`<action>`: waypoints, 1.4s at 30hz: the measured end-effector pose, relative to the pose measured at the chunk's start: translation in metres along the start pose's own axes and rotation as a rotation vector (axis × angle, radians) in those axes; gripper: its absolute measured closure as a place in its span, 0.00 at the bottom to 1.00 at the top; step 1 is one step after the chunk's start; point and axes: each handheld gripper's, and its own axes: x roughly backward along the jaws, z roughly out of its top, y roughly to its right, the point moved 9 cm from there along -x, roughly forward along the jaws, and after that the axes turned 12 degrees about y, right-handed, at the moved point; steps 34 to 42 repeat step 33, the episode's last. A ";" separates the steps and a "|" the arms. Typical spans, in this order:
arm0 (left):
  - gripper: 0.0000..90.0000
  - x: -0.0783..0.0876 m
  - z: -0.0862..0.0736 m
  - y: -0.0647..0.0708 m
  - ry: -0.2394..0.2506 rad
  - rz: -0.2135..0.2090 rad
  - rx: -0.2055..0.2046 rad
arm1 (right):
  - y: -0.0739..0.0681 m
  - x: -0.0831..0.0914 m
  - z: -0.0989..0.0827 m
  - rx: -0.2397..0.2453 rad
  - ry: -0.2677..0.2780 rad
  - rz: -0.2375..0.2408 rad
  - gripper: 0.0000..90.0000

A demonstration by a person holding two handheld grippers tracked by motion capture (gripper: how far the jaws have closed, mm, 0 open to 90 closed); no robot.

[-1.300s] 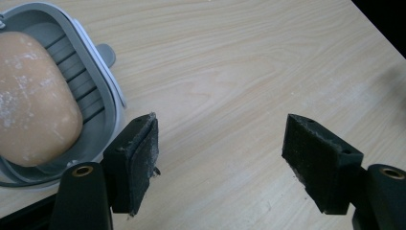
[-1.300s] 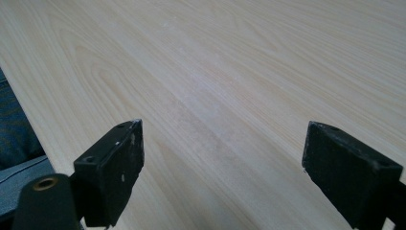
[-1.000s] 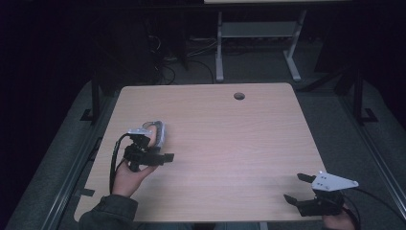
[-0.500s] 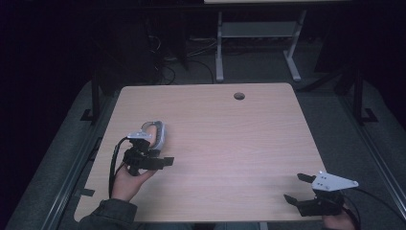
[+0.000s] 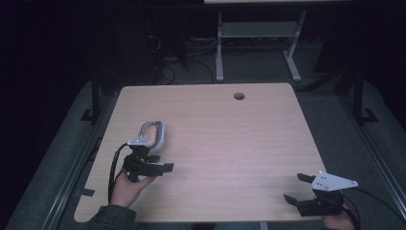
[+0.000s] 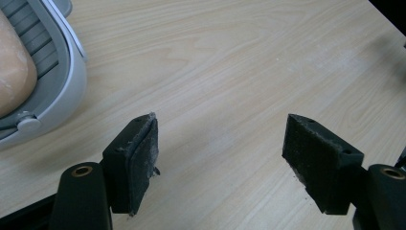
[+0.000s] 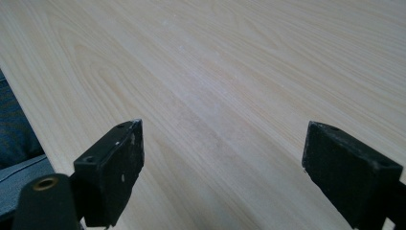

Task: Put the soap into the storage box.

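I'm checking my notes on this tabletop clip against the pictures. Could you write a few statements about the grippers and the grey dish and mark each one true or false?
1. The left gripper is shut on the grey dish. False: its jaws stand wide apart over bare wood, with the dish off to one side.
2. The grey dish holds a pale tan lump. True, as the left gripper view shows.
3. The right gripper is open, nothing between its jaws. True.
4. The right gripper hovers beside the round hole in the table. False: the hole is near the far edge, while this gripper is at the near right corner.
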 end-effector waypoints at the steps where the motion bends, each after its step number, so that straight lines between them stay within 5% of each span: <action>1: 0.31 0.000 0.000 0.000 0.000 0.000 0.000 | 0.000 0.000 0.000 0.000 0.000 0.000 0.15; 21: 0.30 0.010 -0.024 0.013 0.006 -0.020 -0.007 | -0.002 -0.001 0.000 -0.001 -0.003 0.003 0.15; 29: 0.30 0.012 -0.045 0.023 -0.006 -0.043 -0.018 | -0.004 -0.003 0.000 0.002 0.004 0.014 0.15; 42: 0.29 0.014 -0.048 0.026 -0.007 -0.053 -0.021 | -0.003 -0.003 0.000 -0.005 0.006 0.011 0.15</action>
